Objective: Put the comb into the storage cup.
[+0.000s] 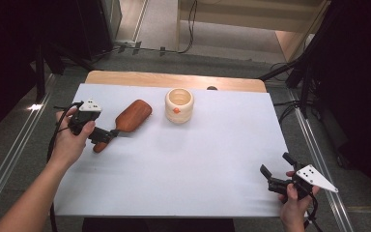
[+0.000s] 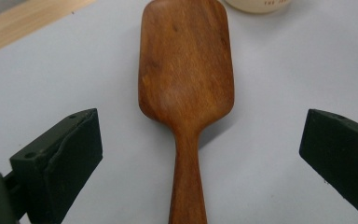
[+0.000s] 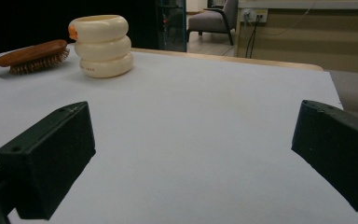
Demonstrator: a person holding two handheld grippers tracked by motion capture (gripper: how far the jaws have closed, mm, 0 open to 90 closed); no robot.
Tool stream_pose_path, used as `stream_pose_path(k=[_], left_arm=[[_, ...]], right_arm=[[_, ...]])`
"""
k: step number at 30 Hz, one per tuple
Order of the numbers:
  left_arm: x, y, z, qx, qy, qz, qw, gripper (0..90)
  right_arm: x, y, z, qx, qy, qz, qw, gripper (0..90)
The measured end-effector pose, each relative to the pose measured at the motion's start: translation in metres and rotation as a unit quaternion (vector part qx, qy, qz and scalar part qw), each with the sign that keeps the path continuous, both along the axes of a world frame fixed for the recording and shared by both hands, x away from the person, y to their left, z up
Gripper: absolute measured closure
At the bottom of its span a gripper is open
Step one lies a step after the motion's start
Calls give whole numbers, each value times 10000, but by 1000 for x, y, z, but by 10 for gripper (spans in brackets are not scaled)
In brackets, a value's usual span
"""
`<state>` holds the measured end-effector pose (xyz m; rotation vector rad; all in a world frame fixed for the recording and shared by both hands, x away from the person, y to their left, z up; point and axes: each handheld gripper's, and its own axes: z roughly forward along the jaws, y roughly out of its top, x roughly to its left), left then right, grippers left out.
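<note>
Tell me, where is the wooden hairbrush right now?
In the high view the wooden hairbrush lies bristles-down on the table's far left, just left of the cream cup, its handle between the open left gripper jaws.

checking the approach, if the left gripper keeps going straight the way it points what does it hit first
The brush. The left gripper has its jaws open on either side of the handle, so going on it would meet the handle, then the wider head. The cup lies beyond; how far is unclear.
</note>
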<state>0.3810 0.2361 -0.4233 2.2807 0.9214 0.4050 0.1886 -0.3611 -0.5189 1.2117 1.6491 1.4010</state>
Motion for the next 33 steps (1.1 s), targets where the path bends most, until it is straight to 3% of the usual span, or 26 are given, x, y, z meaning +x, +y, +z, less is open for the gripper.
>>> stream_pose_path(k=[2, 6, 13, 20, 21, 26, 27, 28, 31, 33], left_arm=[[5, -1, -4, 131, 209, -6, 9997, 0], [10, -2, -8, 278, 419, 12, 9987, 0], [17, -7, -10, 493, 588, -33, 9970, 0], [26, -12, -15, 742, 959, 77, 9926, 2], [27, -14, -16, 824, 964, 189, 9917, 25], [30, -16, -19, 780, 1117, 218, 9904, 49], [31, -17, -20, 849, 1151, 199, 9895, 59], [30, -19, -21, 927, 1125, 229, 9890, 140], [31, -23, -24, 1146, 1157, 178, 9865, 164], [31, -25, -26, 1200, 1182, 170, 9856, 231]], right_arm=[[0, 0, 0, -2, 1, -3, 10000, 0], [0, 0, 0, -1, 0, -11, 10000, 0], [0, 0, 0, 8, 10, -7, 10000, 0], [0, 0, 0, 17, 24, -13, 10000, 0], [0, 0, 0, 15, 24, -7, 10000, 0], [0, 0, 0, 15, 32, -7, 10000, 0], [0, 0, 0, 18, 32, -7, 10000, 0], [0, 0, 0, 19, 39, 0, 10000, 0], [1, 0, 0, 14, 36, -12, 10000, 0], [1, 0, 0, 18, 50, -3, 10000, 0]])
